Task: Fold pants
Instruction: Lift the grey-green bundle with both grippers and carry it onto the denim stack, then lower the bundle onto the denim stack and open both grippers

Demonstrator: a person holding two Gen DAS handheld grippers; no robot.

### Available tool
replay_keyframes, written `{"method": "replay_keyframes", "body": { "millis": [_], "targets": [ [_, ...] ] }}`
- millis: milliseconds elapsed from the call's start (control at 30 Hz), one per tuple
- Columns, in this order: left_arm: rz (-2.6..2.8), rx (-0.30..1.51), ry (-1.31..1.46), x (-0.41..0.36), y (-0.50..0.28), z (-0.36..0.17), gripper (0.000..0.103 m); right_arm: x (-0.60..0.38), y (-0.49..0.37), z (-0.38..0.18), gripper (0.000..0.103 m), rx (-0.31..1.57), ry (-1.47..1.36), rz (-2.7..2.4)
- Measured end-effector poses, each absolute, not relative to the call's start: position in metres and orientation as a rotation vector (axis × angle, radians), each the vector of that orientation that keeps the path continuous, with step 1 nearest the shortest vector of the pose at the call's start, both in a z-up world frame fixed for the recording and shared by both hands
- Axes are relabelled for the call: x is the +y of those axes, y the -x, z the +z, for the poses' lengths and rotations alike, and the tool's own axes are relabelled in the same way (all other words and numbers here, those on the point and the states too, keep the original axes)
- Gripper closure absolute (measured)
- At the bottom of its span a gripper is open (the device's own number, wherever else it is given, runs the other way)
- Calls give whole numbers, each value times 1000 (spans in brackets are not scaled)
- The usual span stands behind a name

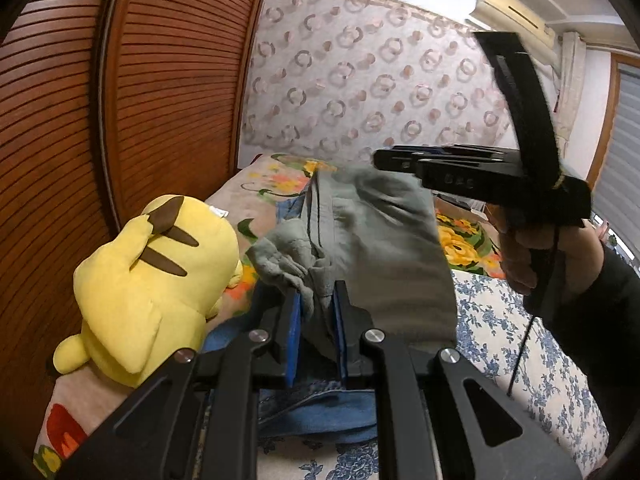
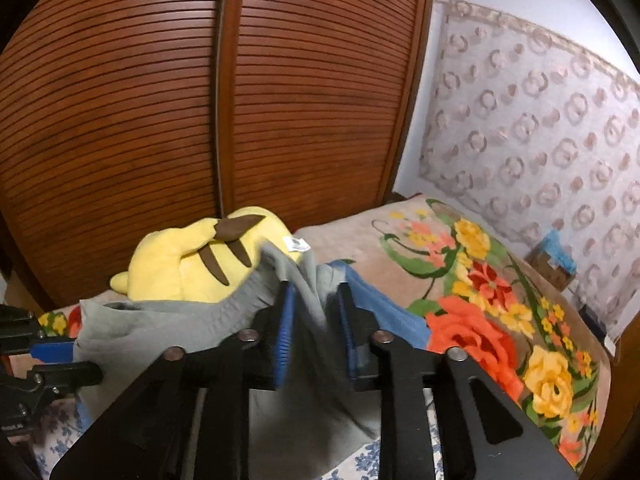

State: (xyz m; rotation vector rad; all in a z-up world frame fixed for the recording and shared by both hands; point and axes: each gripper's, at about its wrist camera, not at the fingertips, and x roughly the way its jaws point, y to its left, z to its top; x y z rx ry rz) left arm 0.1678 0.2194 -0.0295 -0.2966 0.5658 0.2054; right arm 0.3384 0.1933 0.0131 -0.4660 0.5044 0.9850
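The grey pants (image 1: 384, 248) hang lifted above the bed, stretched between both grippers. My left gripper (image 1: 316, 300) is shut on a bunched grey edge of the pants between its blue pads (image 1: 294, 332). My right gripper (image 2: 314, 300) is shut on another grey edge of the pants (image 2: 192, 328), which drape down below it. In the left wrist view the right gripper (image 1: 400, 160) shows at the upper right, held by a hand. In the right wrist view the left gripper (image 2: 56, 360) shows at the left edge, clamped on the cloth.
A yellow plush toy (image 1: 156, 284) lies on the bed at the left, against the brown slatted wardrobe (image 1: 140, 92). Blue jeans (image 1: 320, 408) lie under the pants. A floral blanket (image 2: 500, 320) covers the far bed. A blue-flowered sheet (image 1: 520, 360) lies nearer.
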Motion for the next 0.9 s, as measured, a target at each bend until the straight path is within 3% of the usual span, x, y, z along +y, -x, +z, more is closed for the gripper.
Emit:
{"method": "replay_keyframes", "body": {
  "millis": [900],
  "targets": [
    [240,611,297,223,-170,-46,88,148,-390,-26,81,678,359,902]
  ]
}}
